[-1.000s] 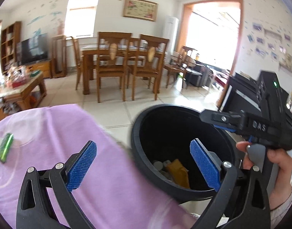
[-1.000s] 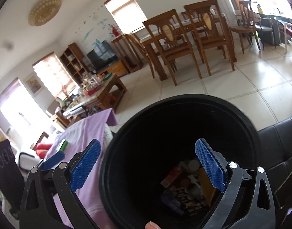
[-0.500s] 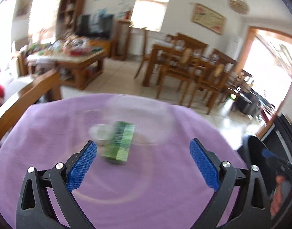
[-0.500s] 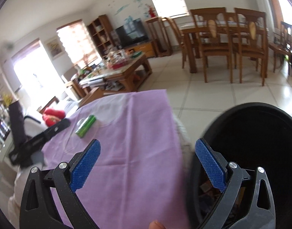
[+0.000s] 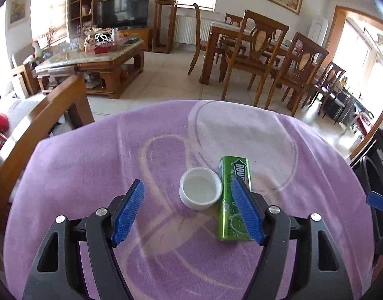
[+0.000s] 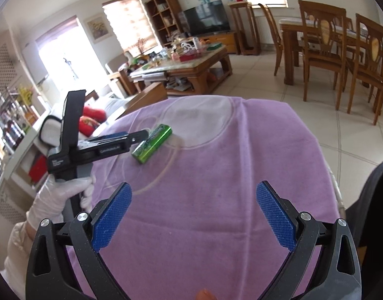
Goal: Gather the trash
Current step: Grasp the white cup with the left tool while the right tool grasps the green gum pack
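Currently your left gripper [image 5: 187,210] hangs tilted down over the purple cloth [image 5: 91,175], jaws closing but not yet pressing on anything. Just ahead of its tips, toward the right pad, sits the white cap [image 5: 200,192], open side up. The green gum pack [image 5: 233,197] lies touching the cap, and the right pad overlaps it in the left wrist view. Your right gripper [image 6: 194,215] stands wide apart and empty above bare cloth; the pack is well ahead and to its left.
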